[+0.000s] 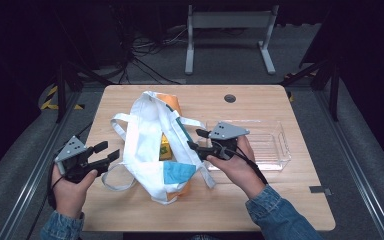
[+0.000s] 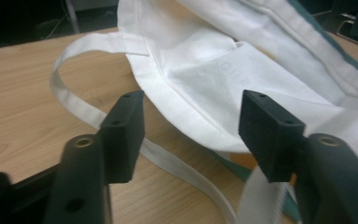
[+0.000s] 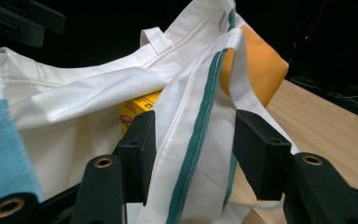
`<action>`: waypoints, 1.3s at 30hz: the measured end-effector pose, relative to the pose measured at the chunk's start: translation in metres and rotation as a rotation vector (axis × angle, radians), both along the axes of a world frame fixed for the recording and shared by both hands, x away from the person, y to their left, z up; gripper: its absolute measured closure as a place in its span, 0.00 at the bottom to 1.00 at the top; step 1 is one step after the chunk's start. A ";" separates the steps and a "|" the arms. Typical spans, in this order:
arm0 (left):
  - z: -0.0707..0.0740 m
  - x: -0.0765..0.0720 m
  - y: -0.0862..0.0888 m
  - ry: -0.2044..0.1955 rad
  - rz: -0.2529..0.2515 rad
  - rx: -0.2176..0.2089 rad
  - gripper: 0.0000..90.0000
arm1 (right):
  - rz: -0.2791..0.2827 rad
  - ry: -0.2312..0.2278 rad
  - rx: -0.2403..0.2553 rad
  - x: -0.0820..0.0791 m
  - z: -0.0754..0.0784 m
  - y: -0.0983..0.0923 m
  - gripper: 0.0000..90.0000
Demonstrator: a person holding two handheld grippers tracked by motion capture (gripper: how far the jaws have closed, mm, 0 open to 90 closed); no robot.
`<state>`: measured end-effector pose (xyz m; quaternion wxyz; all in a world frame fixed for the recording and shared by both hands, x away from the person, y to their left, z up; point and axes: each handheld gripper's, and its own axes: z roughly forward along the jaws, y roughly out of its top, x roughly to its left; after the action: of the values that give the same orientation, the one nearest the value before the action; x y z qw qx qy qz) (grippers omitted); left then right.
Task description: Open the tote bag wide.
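Both grippers released, left gripper [image 1: 108, 152] beside white fabric tote bag [image 1: 147, 145], right gripper [image 1: 198, 140] straddling its green-striped rim unclamped, wooden table [image 1: 260, 210] beneath.

My high view looks forward and down over the table [image 1: 130, 205]; both gripper views sit close, facing the white tote bag [image 1: 147, 135] from opposite sides.

One white tote bag [image 1: 147, 145] with two strap handles, one yellow box [image 1: 165, 148] inside it, one clear plastic tray [image 1: 275, 150], one wooden table [image 1: 260, 200], and two grippers: left [image 1: 106, 153], right [image 1: 196, 139]
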<state>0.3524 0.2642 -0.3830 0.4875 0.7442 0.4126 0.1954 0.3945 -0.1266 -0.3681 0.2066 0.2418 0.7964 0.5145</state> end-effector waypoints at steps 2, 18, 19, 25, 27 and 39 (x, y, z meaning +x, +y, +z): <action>-0.002 0.006 -0.004 0.016 -0.001 -0.001 0.42 | 0.001 0.017 -0.010 0.008 -0.003 0.007 0.55; -0.028 0.021 -0.015 0.181 -0.074 -0.052 0.34 | 0.054 0.067 -0.099 0.007 -0.011 0.018 0.97; -0.031 0.023 -0.018 0.212 -0.111 -0.077 0.39 | 0.054 0.063 -0.097 0.006 -0.011 0.018 0.97; -0.039 0.027 -0.020 0.273 -0.118 -0.093 0.35 | 0.053 0.057 -0.094 0.006 -0.012 0.019 0.97; -0.041 0.028 -0.017 0.298 -0.118 -0.097 0.35 | 0.055 0.057 -0.089 0.006 -0.012 0.019 0.97; -0.034 0.020 -0.022 0.218 -0.119 -0.042 0.86 | 0.058 0.047 -0.081 0.004 -0.011 0.020 0.97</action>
<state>0.3728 0.2417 -0.4173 0.4661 0.7739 0.4221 0.0752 0.3989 -0.1065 -0.3794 0.1825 0.2222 0.8279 0.4816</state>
